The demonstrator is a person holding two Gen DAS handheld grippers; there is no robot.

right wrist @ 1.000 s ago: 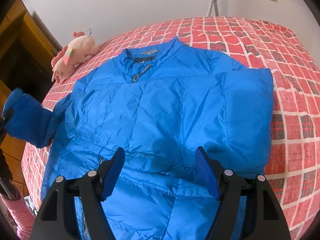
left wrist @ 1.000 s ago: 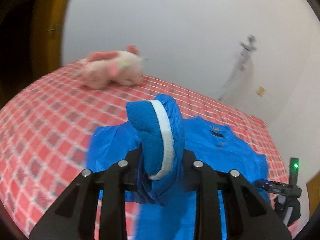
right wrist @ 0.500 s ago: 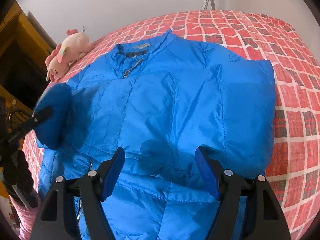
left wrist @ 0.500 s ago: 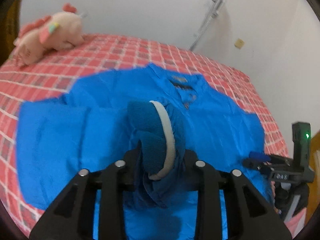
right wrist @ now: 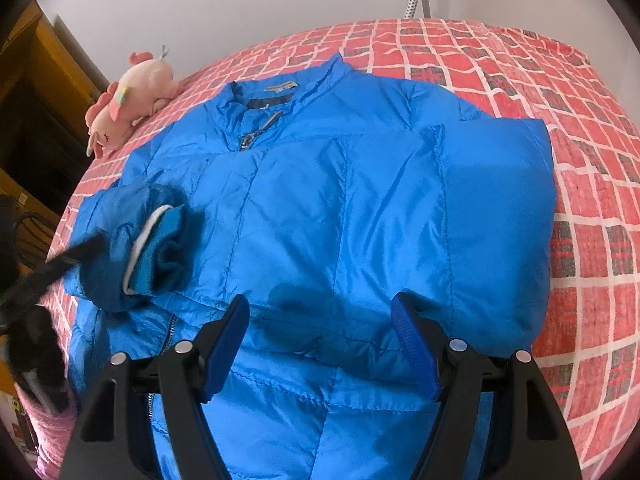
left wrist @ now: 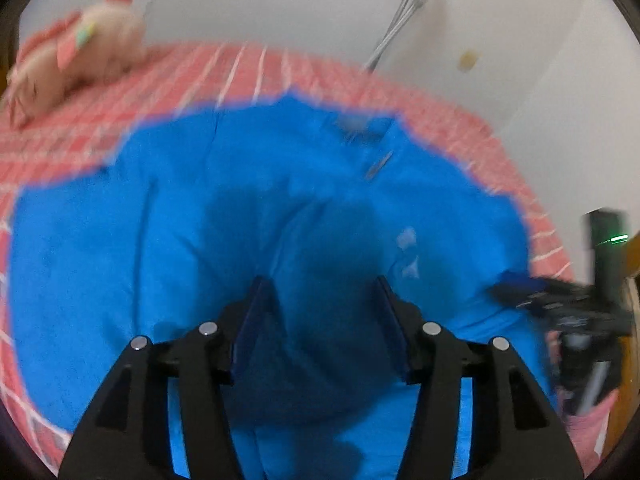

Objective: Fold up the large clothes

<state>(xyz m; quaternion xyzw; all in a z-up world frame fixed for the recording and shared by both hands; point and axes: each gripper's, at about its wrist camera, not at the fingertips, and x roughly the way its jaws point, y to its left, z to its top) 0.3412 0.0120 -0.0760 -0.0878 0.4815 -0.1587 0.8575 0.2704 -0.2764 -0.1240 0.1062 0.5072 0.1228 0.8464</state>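
A blue puffer jacket [right wrist: 340, 208] lies front up on the red checked bed [right wrist: 540, 64], collar toward the wall; it also shows in the left wrist view [left wrist: 200, 200]. Its right sleeve is folded over the chest. The left sleeve cuff [right wrist: 156, 244], with a white band, rests on the jacket's left side. My left gripper [left wrist: 324, 300] is open just above the jacket, with dark blue fabric between and below its fingers; it shows blurred in the right wrist view [right wrist: 60, 264]. My right gripper [right wrist: 320, 320] is open and empty over the jacket's lower middle.
A pink plush toy [right wrist: 132, 96] lies at the bed's far left corner, also visible in the left wrist view [left wrist: 80, 60]. A metal stand [left wrist: 404, 12] leans by the white wall. Wooden furniture [right wrist: 36, 92] stands left of the bed.
My left gripper carried the sleeve cuff over the jacket, opened and let it go onto the jacket's left side. My right gripper stayed open and hardly moved.
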